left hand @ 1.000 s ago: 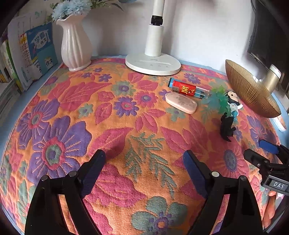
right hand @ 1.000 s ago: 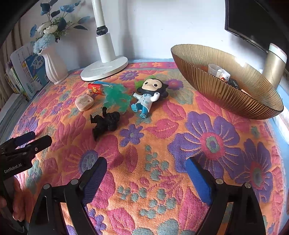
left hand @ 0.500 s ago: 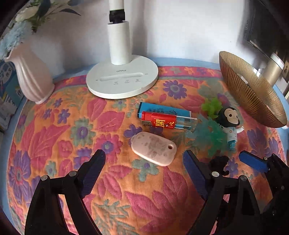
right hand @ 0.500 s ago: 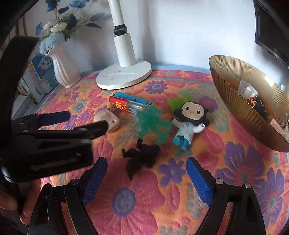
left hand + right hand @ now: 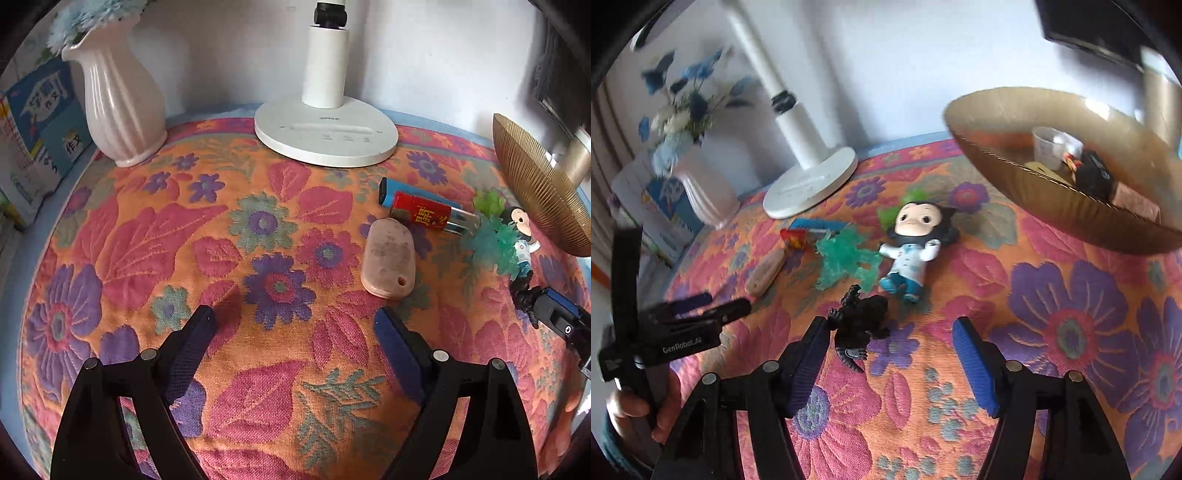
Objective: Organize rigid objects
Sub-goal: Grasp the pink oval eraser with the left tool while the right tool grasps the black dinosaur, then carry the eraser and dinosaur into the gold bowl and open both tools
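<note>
**Loose objects on the floral worktop, jaws over the black figurine**

Six loose items are counted on the floral cloth (image 5: 155,236): one pink oval tag (image 5: 388,267), one red lighter (image 5: 424,217), one blue lighter (image 5: 388,190) behind it, one green plastic sprig (image 5: 846,260), one doll (image 5: 916,247) lying on its back, and one black figurine (image 5: 862,323). One gold bowl (image 5: 1052,195) is seen at the right, one white lamp base (image 5: 327,138) and one vase (image 5: 122,99) at the back.

The right gripper (image 5: 890,343) is angled down, its jaws closing; the figurine lies between them against the left finger, not visibly clamped. The left gripper (image 5: 295,332) is held open over bare cloth, nothing between its jaws.

The bowl's contents are blurred and cannot be counted. The doll is partly hidden by the sprig in the left wrist view.
</note>
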### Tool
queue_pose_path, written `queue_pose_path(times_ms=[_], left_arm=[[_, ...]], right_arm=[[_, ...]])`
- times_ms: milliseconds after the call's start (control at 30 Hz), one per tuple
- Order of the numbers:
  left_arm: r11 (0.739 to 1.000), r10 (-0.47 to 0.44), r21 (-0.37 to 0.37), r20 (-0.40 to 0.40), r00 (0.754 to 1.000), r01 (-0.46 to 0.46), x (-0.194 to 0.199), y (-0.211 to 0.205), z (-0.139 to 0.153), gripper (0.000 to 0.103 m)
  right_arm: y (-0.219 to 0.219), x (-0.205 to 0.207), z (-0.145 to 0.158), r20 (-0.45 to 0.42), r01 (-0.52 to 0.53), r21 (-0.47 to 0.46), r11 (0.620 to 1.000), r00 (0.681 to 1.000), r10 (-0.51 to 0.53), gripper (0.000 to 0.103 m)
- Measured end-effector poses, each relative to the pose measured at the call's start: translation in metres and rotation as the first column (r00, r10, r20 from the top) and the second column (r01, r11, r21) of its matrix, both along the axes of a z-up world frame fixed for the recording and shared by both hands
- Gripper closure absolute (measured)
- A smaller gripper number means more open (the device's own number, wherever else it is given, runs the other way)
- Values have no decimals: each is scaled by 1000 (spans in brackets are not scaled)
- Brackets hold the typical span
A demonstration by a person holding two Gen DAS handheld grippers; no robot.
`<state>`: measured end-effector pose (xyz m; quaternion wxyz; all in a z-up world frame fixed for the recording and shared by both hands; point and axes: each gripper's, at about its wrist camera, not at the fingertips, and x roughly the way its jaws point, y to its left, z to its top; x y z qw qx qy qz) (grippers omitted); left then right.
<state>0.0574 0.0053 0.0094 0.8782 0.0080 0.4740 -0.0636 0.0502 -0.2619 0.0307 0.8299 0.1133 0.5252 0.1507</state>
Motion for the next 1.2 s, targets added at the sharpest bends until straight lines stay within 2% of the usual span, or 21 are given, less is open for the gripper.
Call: queue_pose_path(times_ms=[100, 133, 233, 300, 333, 367, 400, 467, 500, 567, 633, 733, 867, 967, 1100, 1200], left_arm=[[996, -57, -72, 2, 998, 57, 1, -9, 4, 16], [994, -81, -76, 12, 997, 82, 1, -17, 5, 16], [995, -97, -24, 6, 995, 97, 14, -39, -2, 17], [996, -93, 17, 30, 995, 92, 20, -46, -3, 17], [995, -98, 16, 34, 995, 97, 22, -47, -3, 21], [995, -102, 17, 42, 994, 101, 23, -48, -2, 31], [994, -108, 23, 56, 993, 107, 22, -50, -2, 52], [992, -126, 26, 79, 989, 124, 18, -52, 0, 71], [992, -127, 32, 82, 988, 125, 16, -52, 0, 71], [991, -130, 37, 87, 988, 127, 9, -53, 1, 71], [991, -135, 20, 86, 987, 134, -1, -51, 2, 71], [990, -139, -12, 85, 987, 140, -21, -46, 3, 71], [989, -142, -34, 76, 987, 145, -50, -43, 1, 71], [988, -149, -23, 79, 986, 151, -68, -46, 1, 71], [984, -163, -52, 100, 982, 169, -84, -54, 3, 71], [982, -181, -22, 130, 975, 185, -96, -65, 0, 71]], right_arm=[[-2, 1, -3, -23, -12, 44, 999, 1000, 13, 31], [-1, 0, -2, -20, -25, 45, 999, 999, 26, 28], [8, 0, -2, -18, -52, 9, 999, 998, 52, 22], [15, 1, -1, -24, -64, -30, 998, 998, 63, 22], [17, 2, -1, -35, -64, -45, 997, 997, 63, 22], [20, 2, 1, -40, -66, -44, 997, 997, 64, 22], [25, 2, 2, -40, -77, -29, 997, 996, 76, 23], [37, 0, 2, -36, -104, -32, 994, 994, 103, 23], [47, -1, 2, -29, -122, -67, 990, 992, 120, 23], [63, -1, -1, -14, -145, -161, 976, 989, 144, 37], [68, 1, -4, -6, -147, -208, 967, 989, 149, 64], [54, -4, 0, -6, -132, -129, 983, 991, 132, 65], [40, -27, 10, 5, -137, -125, 983, 990, 139, 65], [28, -48, 17, 21, -146, -132, 980, 988, 150, 65], [6, -74, 21, 6, -166, -114, 979, 986, 168, 65], [-7, -87, 25, 19, -180, -110, 978, 983, 183, 64]])
